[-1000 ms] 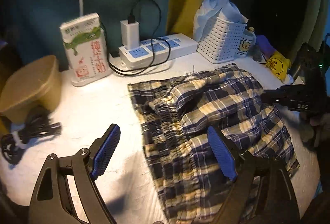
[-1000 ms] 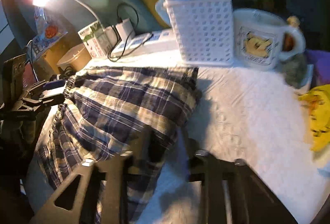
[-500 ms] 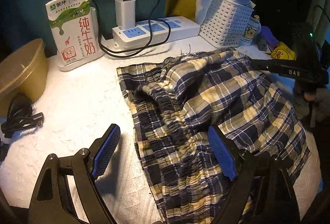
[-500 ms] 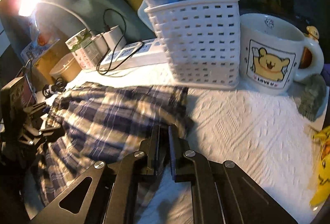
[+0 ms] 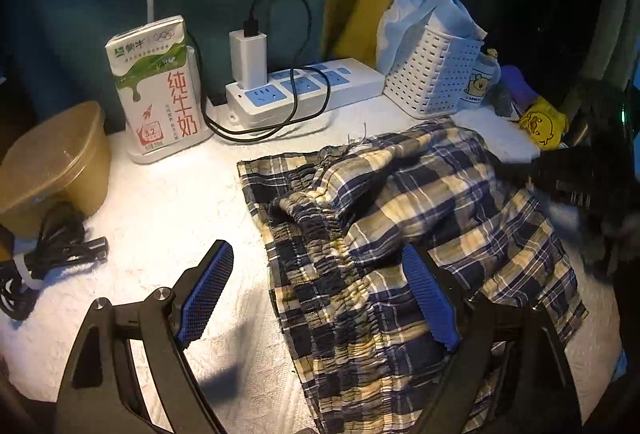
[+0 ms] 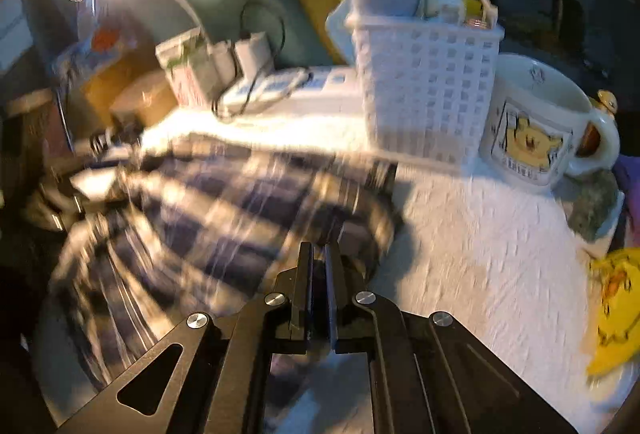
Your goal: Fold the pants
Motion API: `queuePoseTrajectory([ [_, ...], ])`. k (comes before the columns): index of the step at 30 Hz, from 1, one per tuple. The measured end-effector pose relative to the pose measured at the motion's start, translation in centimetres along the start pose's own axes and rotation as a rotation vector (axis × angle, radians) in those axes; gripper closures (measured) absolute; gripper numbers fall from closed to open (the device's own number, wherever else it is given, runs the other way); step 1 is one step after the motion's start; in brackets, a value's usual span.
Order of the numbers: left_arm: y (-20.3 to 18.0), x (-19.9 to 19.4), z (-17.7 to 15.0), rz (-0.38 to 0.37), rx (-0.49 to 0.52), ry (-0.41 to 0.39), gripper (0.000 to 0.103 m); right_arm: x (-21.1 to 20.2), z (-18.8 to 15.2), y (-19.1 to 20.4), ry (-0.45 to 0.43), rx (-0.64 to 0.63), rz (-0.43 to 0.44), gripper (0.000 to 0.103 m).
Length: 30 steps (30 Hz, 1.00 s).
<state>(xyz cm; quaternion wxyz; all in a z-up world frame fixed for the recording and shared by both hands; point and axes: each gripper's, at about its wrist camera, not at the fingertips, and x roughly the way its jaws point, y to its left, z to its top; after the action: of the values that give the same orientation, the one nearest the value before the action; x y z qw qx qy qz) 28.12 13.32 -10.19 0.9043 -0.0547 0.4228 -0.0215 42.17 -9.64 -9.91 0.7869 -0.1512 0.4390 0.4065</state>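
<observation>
One pair of plaid pants [image 5: 400, 218], two grippers: left [image 5: 320, 294], right [image 6: 319, 262]. One milk carton [image 5: 154, 86] at 10 o'clock, one power strip [image 5: 304, 86], one charger [image 5: 248, 58] at 12. One white basket [image 5: 432, 74], one bear mug [image 6: 536, 122] at 2; one brown bowl [image 5: 52, 162] at 9.

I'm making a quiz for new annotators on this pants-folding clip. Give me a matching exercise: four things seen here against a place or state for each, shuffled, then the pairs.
Things:
1. left gripper
2. right gripper
3. milk carton
4. white basket

Places or states:
A. stands between the power strip and the bear mug
B. jaws nearly together at the plaid pants' edge
C. jaws wide open over the waistband
D. upright, left of the charger

Pairs: 1-C, 2-B, 3-D, 4-A
</observation>
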Motion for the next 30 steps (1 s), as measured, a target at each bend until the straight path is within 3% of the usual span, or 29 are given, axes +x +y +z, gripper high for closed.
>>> queuePoseTrajectory([
  [2,0.3,1.1,-0.3,0.058,0.011,0.044,0.017,0.2,-1.7,0.7,0.031,-0.015,-0.036,0.097],
  [6,2.5,1.8,-0.8,0.012,-0.097,0.071,0.01,-1.0,-3.7,0.9,0.02,-0.024,-0.055,0.095],
  [8,2.7,1.1,-0.4,0.023,-0.085,0.055,0.01,-1.6,-4.4,0.5,0.044,-0.026,-0.073,0.083],
  [10,2.7,-0.1,0.1,0.017,-0.083,0.025,0.01,-2.3,-4.6,-0.1,0.055,-0.025,-0.111,0.046],
  [12,2.8,-1.4,0.8,-0.004,-0.083,-0.02,0.01,-3.2,-4.3,-0.9,0.037,-0.011,-0.125,0.027],
  [15,3.0,-2.1,2.1,-0.009,-0.069,-0.06,0.01,-4.4,-2.6,-2.0,-0.04,0.028,-0.102,0.027],
  [18,3.1,-0.1,2.8,0.001,-0.051,-0.027,0.01,-3.5,-0.7,-2.4,-0.076,0.049,-0.085,0.027],
  [20,3.4,1.4,2.7,-0.007,-0.061,0.0,0.01,-2.2,0.2,-2.7,-0.073,0.06,-0.06,0.027],
  [23,4.2,4.5,2.0,0.063,-0.063,0.066,0.008,0.5,1.1,-2.9,-0.042,0.067,-0.05,0.027],
  [26,5.0,5.3,1.7,0.069,-0.065,0.046,0.001,2.9,1.3,-3.0,-0.008,0.054,-0.097,0.027],
  [30,4.7,5.6,2.2,0.11,-0.025,0.053,0.0,3.3,1.9,-3.6,-0.012,0.067,-0.109,0.026],
])
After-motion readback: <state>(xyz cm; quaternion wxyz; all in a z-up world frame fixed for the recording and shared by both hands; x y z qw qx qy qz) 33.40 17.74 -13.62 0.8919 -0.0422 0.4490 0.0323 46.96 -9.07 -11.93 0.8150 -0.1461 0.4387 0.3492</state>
